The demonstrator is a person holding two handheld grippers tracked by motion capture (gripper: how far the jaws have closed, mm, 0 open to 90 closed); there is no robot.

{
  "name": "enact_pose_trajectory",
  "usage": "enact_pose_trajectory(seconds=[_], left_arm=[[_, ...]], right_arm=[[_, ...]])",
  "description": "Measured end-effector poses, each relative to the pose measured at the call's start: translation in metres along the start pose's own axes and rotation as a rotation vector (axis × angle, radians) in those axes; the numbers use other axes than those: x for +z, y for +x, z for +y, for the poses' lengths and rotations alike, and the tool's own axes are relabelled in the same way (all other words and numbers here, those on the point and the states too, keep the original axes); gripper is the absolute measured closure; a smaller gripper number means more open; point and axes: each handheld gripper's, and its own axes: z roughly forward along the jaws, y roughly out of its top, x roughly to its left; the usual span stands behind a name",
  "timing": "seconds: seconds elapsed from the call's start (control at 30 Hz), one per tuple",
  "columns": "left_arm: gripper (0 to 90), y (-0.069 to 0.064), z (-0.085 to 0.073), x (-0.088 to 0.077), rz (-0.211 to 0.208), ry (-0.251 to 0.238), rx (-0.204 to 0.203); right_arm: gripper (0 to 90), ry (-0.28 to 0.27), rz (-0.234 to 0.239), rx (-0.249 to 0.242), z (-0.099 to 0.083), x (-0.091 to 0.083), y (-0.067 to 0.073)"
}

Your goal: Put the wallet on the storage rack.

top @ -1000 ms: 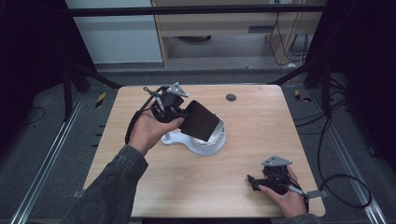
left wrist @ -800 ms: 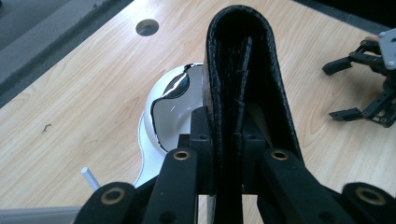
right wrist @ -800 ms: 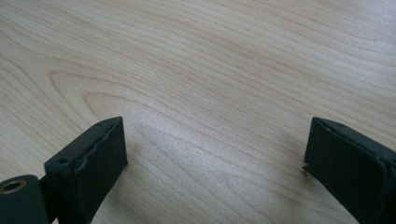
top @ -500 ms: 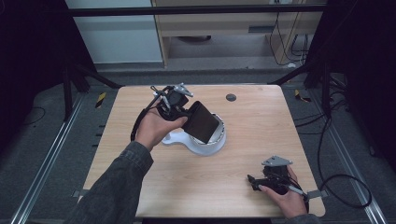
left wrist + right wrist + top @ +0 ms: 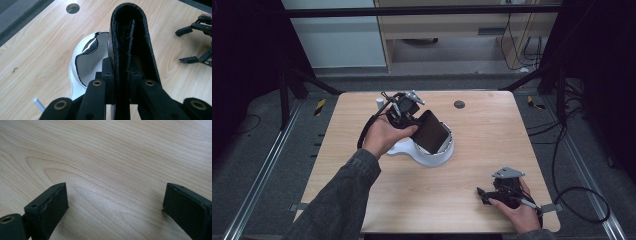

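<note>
A: Why is the left hand-held gripper (image 5: 412, 116) clenched on the black wallet (image 5: 433, 131)?

B: To hold it just above the white dish (image 5: 438, 156). The right hand-held gripper (image 5: 486, 194), jaws apart, rests on the counter (image 5: 492, 135), well away from the dish.

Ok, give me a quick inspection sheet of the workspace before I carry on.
Surface: wooden table, round hole near the far edge.
Job's things: black wallet held tilted over the white dish.
Clutter: small white stick beside the dish.
Grippers: left gripper shut on the wallet; right gripper open, low over bare wood.
Cables: one trails from each gripper; more on the floor at right.
Surroundings: dark frame, cabinet behind.
</note>
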Motion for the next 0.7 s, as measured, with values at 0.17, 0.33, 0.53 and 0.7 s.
enact_pose_trajectory(seconds=[0.17, 0.33, 0.53, 0.7], left_arm=[[80.3, 0.001, 0.001, 0.002, -0.005, 0.009, -0.002], [80.3, 0.001, 0.002, 0.005, -0.011, 0.019, 0.002], [80.2, 0.006, 0.003, 0.014, -0.021, 0.033, -0.01], [80.2, 0.011, 0.002, 0.02, -0.036, 0.029, -0.025]], right_arm=[[6.2, 0.0, 0.0, 0.002, 0.0, 0.0, 0.0], [6.2, 0.001, 0.002, 0.0, 0.0, 0.0, 0.0], [6.1, 0.0, 0.003, 0.0, 0.0, 0.0, 0.0], [6.2, -0.001, 0.004, 0.001, 0.0, 0.0, 0.0]])
